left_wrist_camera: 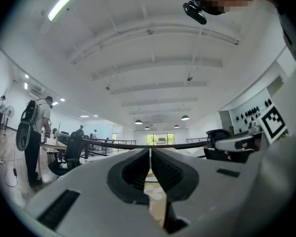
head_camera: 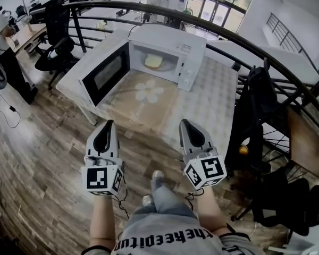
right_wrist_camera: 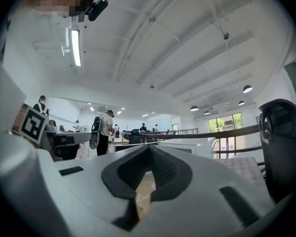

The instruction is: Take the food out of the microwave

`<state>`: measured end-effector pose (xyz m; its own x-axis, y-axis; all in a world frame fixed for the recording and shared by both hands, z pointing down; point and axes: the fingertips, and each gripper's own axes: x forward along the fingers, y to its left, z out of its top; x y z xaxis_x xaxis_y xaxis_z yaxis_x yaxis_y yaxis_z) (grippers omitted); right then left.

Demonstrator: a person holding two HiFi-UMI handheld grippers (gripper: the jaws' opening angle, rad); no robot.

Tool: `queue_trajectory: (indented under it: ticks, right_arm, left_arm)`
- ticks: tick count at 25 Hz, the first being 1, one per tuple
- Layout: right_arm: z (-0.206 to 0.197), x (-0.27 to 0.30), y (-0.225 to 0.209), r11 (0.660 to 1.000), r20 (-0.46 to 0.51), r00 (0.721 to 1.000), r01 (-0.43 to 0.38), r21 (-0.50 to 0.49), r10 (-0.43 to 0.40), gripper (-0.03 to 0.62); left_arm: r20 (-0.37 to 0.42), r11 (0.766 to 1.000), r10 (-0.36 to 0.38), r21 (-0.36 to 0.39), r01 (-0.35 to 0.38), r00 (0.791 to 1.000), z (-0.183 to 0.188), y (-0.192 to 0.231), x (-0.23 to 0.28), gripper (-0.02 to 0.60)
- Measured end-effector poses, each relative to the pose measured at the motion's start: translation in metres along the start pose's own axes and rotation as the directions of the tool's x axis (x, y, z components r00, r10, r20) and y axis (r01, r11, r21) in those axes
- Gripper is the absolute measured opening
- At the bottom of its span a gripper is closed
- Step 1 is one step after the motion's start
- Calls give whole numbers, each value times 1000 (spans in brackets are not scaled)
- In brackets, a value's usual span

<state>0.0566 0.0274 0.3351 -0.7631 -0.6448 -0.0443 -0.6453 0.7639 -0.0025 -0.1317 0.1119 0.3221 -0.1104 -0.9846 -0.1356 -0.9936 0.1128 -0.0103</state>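
A white microwave (head_camera: pixel 173 42) stands at the far side of a table (head_camera: pixel 215 108) with a patterned cloth. Its door (head_camera: pixel 104 74) is swung wide open to the left. Inside lies the food (head_camera: pixel 153 61), a pale yellow piece on the turntable. My left gripper (head_camera: pixel 109 124) and right gripper (head_camera: pixel 184 122) hover side by side at the table's near edge, well short of the microwave. Both point toward it, shut and holding nothing. In the left gripper view the left gripper (left_wrist_camera: pixel 150 152) has its jaws together, as does the right gripper (right_wrist_camera: pixel 149 149) in its own view.
A curved black railing (head_camera: pixel 239 36) runs behind and to the right of the table. A dark chair draped with bags (head_camera: pixel 258 116) stands close at the right. An office chair (head_camera: pixel 56 41) and a person (head_camera: pixel 2 47) at a desk are at the left.
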Motion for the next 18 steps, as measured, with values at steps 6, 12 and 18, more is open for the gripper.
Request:
queue_trajectory:
  ticks: [6,12,18]
  right_arm:
    - [0,41,-6,1000,16,1000,-17,-7,17,5]
    - [4,90,-22,999,35,999,-34,-6,35,5]
    - [9,139,-50,999,46,998,-39,-10,39,5]
  left_arm:
    - [-4,1000,28,-1,-28,1000,5,21,28,14]
    - [23,999,39,19,-39,999,3,44,71,14]
    - [45,999,30,25,-31,999,2,53,128,14]
